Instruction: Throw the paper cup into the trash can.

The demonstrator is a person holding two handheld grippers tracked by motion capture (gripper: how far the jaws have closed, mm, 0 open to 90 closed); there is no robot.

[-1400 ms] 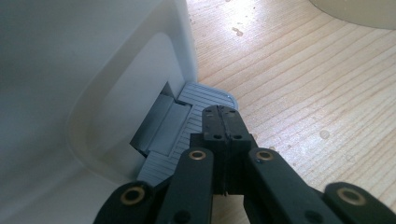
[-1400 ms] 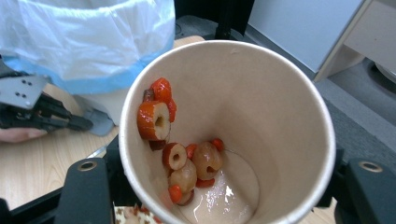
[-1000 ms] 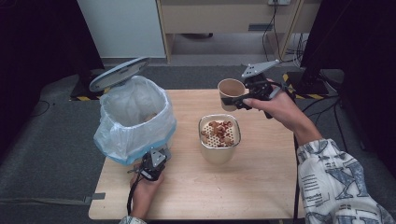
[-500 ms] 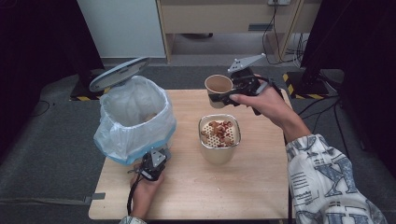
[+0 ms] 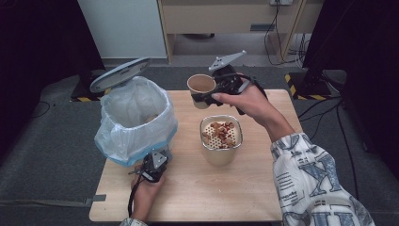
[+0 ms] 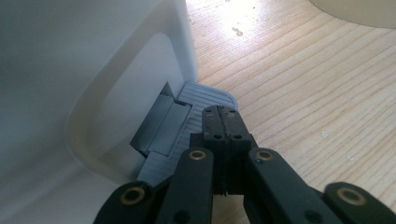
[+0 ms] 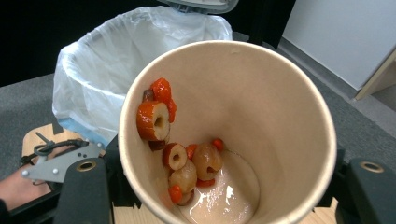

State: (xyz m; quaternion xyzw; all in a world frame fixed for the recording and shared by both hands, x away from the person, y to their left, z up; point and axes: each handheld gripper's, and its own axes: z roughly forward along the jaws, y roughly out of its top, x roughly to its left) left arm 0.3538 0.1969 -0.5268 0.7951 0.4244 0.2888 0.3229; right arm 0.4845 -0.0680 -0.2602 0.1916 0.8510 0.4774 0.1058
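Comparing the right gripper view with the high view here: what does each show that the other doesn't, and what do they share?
Right gripper view alone: fruit pieces and liquid left inside the paper cup. High view alone: the strainer tub of fruit, and the right claw gripping the cup from outside. Shared: the cup, the lined bin, the left claw low beside it.

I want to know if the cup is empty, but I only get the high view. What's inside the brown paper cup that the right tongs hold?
Observer: The right gripper view looks into the brown paper cup: red fruit rings, pale round pieces and cloudy liquid.
Operator: What are the left tongs doing by the bin?
Observer: In the left gripper view the left tongs are shut, tips over the grey ribbed pedal of the white plastic bin.
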